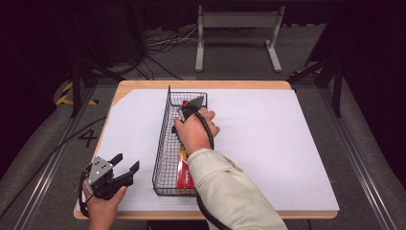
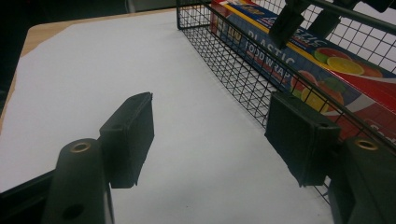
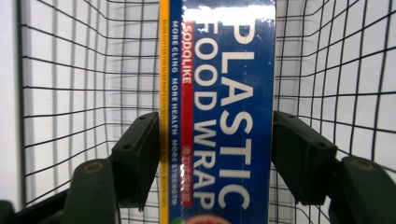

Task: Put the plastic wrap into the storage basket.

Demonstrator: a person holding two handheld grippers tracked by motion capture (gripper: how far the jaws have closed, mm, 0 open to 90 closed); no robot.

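Plastic wrap box (image 3: 217, 112) inside wire basket (image 1: 163, 143), walls close around.

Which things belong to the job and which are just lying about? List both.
In the job: plastic food wrap box; wire basket holding it; right claw astride the box.
Lying about: left claw, open and empty; white sheet; grey stand and cables on the floor.

grey floor (image 1: 306, 52), dark curtains (image 1: 38, 38), metal stand (image 1: 238, 21) behind table (image 1: 201, 85)
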